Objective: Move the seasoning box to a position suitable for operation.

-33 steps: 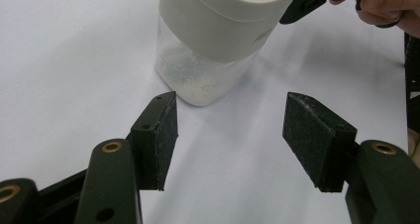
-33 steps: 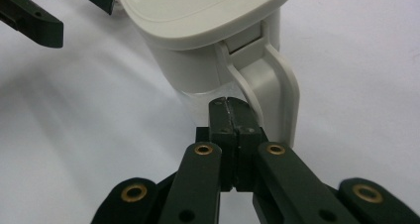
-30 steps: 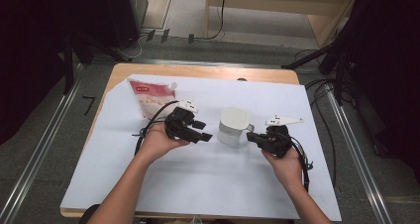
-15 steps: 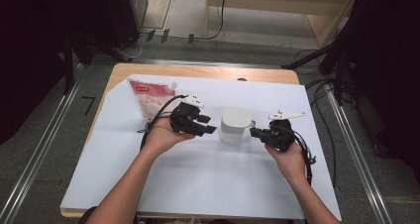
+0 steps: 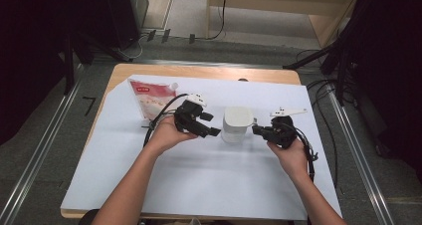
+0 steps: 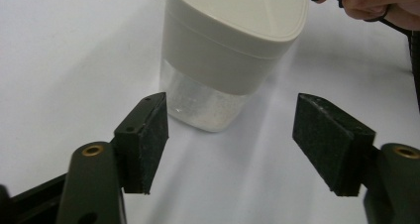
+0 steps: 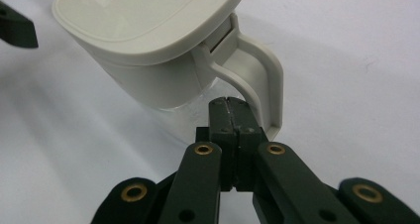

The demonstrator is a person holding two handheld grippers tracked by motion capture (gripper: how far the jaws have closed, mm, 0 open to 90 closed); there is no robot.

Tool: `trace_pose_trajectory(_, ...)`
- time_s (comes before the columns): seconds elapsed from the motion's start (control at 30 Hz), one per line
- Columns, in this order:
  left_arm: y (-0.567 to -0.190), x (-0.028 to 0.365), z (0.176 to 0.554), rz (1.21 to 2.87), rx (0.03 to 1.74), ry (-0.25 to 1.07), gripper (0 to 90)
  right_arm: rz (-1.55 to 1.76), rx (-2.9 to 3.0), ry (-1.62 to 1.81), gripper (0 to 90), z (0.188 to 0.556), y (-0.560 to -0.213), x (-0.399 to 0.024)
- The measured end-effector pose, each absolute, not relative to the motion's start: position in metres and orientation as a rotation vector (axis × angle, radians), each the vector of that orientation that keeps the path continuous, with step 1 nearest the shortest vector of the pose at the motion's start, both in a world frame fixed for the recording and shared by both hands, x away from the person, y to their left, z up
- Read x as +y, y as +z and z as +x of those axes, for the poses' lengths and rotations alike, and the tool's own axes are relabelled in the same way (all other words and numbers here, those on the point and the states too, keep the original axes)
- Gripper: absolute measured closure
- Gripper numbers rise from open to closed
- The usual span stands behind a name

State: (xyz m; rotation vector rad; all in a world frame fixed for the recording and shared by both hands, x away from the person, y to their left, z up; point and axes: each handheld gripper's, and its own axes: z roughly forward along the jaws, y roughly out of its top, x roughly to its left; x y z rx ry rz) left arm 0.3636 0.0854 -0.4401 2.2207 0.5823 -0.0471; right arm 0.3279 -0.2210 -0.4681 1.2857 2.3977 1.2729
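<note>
A small jug (image 5: 236,123) with a beige lid, beige handle and clear base stands mid-table on the white sheet. My left gripper (image 5: 211,124) is just left of it. Its jaws have just been opening and now stand open (image 6: 230,135), with nothing between the pads and the jug (image 6: 233,40) a little ahead of them. My right gripper (image 5: 256,130) comes in from the jug's right. Its jaws are shut together (image 7: 229,105), with the tips in the gap between the handle (image 7: 262,80) and the jug (image 7: 148,30) wall.
A red-and-white pouch (image 5: 152,98) lies at the back left of the white sheet (image 5: 199,175), behind my left hand. The wooden table edge (image 5: 199,71) runs along the back. Cables trail on the floor to the right of the table.
The left gripper's jaws stand wider apart than before. Both hands and the jug have hardly moved.
</note>
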Motion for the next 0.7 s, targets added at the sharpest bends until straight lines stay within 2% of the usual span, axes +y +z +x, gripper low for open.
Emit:
trace_pose_trajectory(0.37, -0.436, 0.084, 0.362, 2.202, 0.574, -0.034, 25.6, 1.254, 2.344, 1.308, 90.0, 0.320, -0.448, -0.238)
trace_pose_trajectory(0.47, -0.437, 0.084, 0.363, 2.188, 0.532, -0.098, 14.1, 1.280, 2.329, 1.304, 90.0, 0.323, -0.447, -0.243)
trace_pose_trajectory(0.7, -0.437, 0.078, 0.365, 2.219, 0.504, -0.082, 11.0, 1.297, 2.339, 1.282, 90.0, 0.335, -0.453, -0.242)
